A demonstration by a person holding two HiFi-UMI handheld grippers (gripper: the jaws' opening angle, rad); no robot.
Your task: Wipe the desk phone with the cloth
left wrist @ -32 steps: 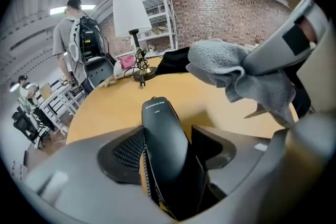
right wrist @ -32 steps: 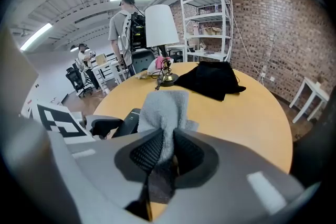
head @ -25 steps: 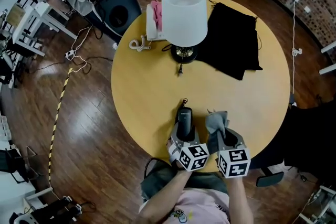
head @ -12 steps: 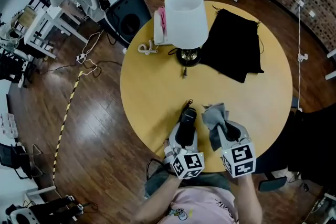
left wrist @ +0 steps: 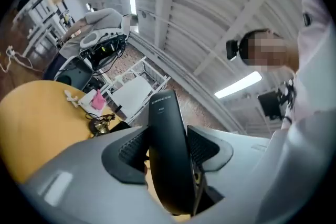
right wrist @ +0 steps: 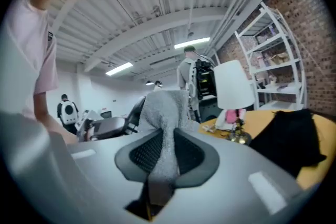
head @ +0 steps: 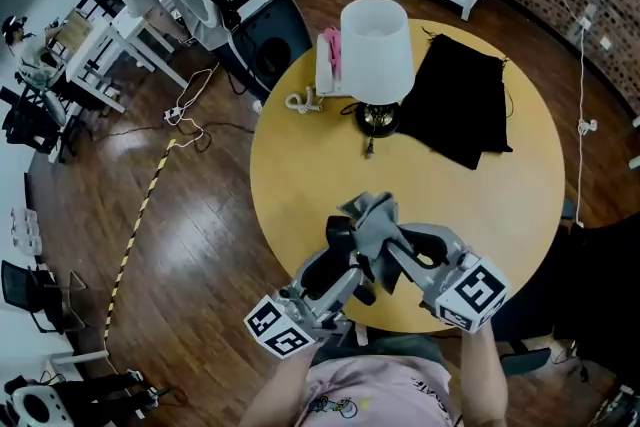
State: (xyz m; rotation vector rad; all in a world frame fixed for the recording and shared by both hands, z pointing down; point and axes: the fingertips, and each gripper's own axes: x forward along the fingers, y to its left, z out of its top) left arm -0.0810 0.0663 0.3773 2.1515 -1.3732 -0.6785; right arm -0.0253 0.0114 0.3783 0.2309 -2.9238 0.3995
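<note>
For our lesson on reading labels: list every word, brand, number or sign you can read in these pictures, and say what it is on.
Handset: two short lines of pale print near its top end, too blurred to read.
Shirt: a small print, too small to read.
Square markers: black-and-white patterns, no letters.
Nothing else shows readable text.

The right gripper is pinching a grey cloth tight between its two jaws. The cloth is sticking up above them. Behind it, a white lamp is standing on the yellow table. A black cloth is lying flat on the table, beside the lamp. A white shelf is standing by the brick wall.
</note>
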